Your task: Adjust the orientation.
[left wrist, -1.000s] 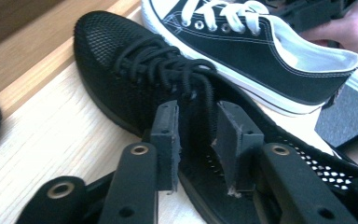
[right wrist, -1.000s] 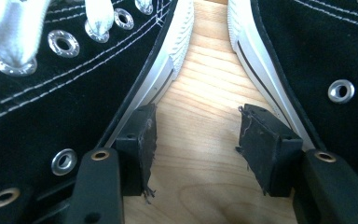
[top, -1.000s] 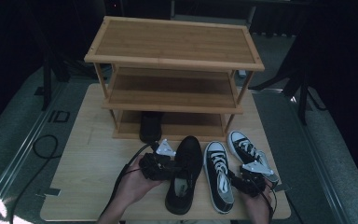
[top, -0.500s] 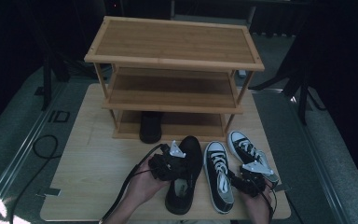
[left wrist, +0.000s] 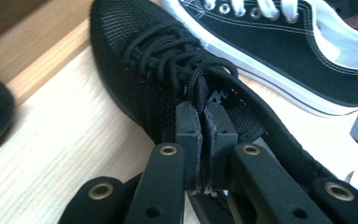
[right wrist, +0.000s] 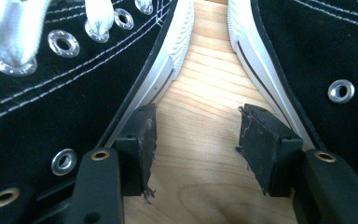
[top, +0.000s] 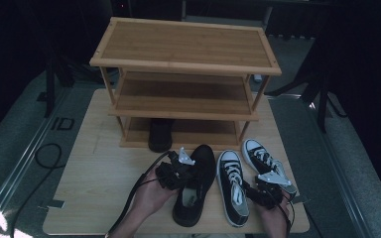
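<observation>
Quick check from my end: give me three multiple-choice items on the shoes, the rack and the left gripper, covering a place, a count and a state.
1. Where is the black shoe nearest the rack?
A. top shelf
B. bottom shelf
C. floor

2. How many white-soled sneakers lie on the table?
A. one
B. two
C. four

3. The left gripper is:
A. wide open
B. clamped on a sneaker
C. shut on the black mesh shoe

Answers:
1 B, it sits under the lowest board.
2 B, a pair lies right of the mesh shoe.
3 C, its jaws, just closing, pinch the tongue.
</observation>
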The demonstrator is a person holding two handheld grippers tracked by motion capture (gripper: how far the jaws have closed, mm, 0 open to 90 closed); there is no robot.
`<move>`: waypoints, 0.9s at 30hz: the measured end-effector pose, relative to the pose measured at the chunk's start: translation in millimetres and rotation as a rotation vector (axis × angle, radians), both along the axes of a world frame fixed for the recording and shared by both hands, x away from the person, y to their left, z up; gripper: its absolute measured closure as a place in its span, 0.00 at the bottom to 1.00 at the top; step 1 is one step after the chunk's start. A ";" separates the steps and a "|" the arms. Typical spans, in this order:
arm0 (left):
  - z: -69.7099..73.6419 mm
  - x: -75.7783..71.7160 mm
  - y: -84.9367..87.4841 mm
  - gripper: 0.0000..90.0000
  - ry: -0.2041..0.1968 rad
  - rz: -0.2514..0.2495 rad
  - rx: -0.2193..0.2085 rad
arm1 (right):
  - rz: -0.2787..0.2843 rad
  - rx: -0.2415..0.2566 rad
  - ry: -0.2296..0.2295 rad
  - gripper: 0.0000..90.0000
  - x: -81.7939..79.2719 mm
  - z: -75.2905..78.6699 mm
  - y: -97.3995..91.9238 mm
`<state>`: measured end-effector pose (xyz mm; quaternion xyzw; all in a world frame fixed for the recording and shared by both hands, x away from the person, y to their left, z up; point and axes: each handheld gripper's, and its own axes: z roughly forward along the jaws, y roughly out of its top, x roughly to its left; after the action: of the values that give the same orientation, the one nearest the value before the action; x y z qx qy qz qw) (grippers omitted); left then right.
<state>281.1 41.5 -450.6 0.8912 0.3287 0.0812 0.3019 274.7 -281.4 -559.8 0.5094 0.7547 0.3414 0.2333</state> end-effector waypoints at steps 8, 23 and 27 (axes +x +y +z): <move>0.8 6.6 13.0 0.98 -0.001 0.024 -0.006 | 0.000 0.000 0.002 0.51 -0.1 0.1 0.0; 2.4 17.6 25.1 0.98 0.027 0.037 -0.049 | -0.001 0.000 0.001 0.51 0.0 0.0 0.0; 3.3 19.1 26.3 0.98 0.026 0.023 -0.034 | -0.001 0.001 0.000 0.51 0.0 0.0 0.0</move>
<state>300.2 67.9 -447.3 0.8831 0.3443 0.0673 0.3116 274.7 -281.4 -559.8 0.5098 0.7544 0.3415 0.2331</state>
